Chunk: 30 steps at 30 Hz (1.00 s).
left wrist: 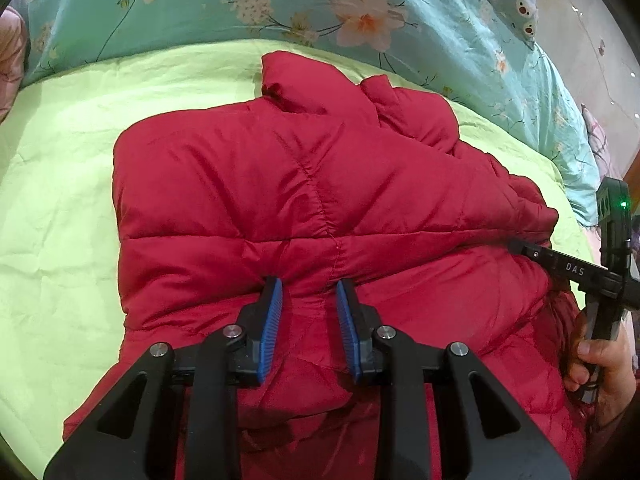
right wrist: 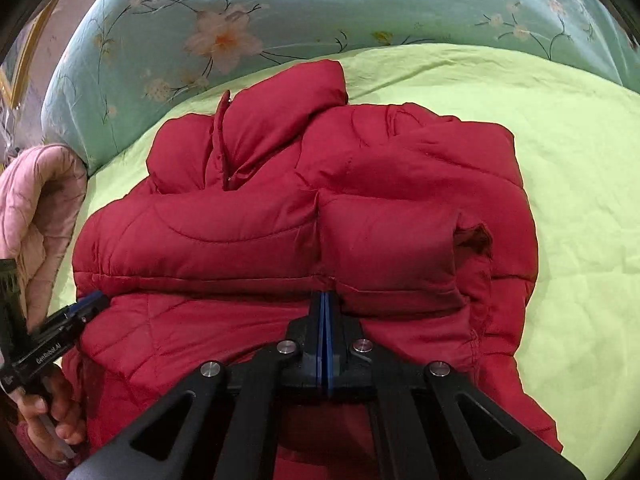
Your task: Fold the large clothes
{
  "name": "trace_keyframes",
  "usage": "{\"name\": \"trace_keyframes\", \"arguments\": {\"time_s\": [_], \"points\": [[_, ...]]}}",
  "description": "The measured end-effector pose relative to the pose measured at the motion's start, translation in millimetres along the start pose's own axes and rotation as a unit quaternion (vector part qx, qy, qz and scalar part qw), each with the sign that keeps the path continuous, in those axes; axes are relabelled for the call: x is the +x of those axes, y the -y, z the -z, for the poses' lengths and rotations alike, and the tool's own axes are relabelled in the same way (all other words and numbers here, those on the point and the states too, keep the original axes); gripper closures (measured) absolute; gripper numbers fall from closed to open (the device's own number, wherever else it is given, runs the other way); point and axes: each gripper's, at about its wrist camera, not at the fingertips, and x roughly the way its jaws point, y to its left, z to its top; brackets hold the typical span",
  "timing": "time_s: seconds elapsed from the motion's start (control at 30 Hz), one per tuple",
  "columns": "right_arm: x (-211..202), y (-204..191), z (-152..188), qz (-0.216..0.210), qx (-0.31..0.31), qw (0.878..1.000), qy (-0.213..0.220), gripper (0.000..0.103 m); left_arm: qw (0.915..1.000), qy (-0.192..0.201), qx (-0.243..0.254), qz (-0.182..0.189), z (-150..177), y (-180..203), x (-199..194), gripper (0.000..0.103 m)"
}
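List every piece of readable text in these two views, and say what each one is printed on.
"DAS": white letters on the black body of the right gripper, seen from the left wrist view.
"GenRobot.AI": white letters on the black body of the left gripper, seen from the right wrist view.
No text shows on the red jacket or the bedding.

Even, soft indoor light, sharp focus
Strong fisheye bending and dark corners; faint sheen on the red jacket (left wrist: 304, 184).

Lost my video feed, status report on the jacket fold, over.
Left gripper open, fingers astride a jacket ridge. Right gripper shut at fold edge. Red puffer jacket half-folded on green sheet. Nothing obstructing.
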Motion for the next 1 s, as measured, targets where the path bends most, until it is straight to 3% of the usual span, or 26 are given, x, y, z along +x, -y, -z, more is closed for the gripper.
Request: {"name": "trace_keyframes", "arguments": {"time_s": [0.13,0.3,0.4,0.47,0.7,0.8,0.9,0.93,1.0], "points": [[-14.9,-2.1,-3.0,-0.007,0.012,1.000,0.006,0.103,1.0000,-0.003,0.003,-0.001,-0.1,0.8,-0.9,0.076],[-52.1,-5.4,5.2,0.019,0.002,0.999,0.045,0.093,1.0000,-0.003,0.003,-0.004,-0.7,1.5,-1.2,0.076],[-33.5,8.3,9.3,0.045,0.008,0.999,0.011,0.094,1.0000,-0.001,0.004,-0.007,-0.3,2.7,-1.1,0.076],[-23.4,19.6,11.2,0.031,0.026,0.999,0.003,0.100,0.9999,-0.001,0.007,-0.011,0.1,3.4,0.1,0.076],[-33.4,24.6,9.6,0.007,0.054,0.998,0.002,0.100,1.0000,-0.007,0.001,0.006,-1.3,-1.5,-12.4,0.076],[-59.2,22.6,14.4,-0.006,0.064,0.998,0.021,0.093,1.0000,-0.001,-0.005,0.003,0.6,-2.6,-34.5,0.069],[-82.5,19.3,22.8,-0.026,0.066,0.997,0.030,0.077,0.9999,0.012,-0.005,-0.009,8.9,-1.1,-57.4,0.056],[-87.4,17.5,25.0,-0.027,0.063,0.997,0.031,0.069,0.9998,0.016,-0.005,-0.013,12.1,-1.0,-62.8,0.056],[-102.7,10.7,33.7,-0.026,0.050,0.998,0.034,0.067,0.9997,0.018,-0.010,-0.013,23.0,-2.6,-75.5,0.056]]}}
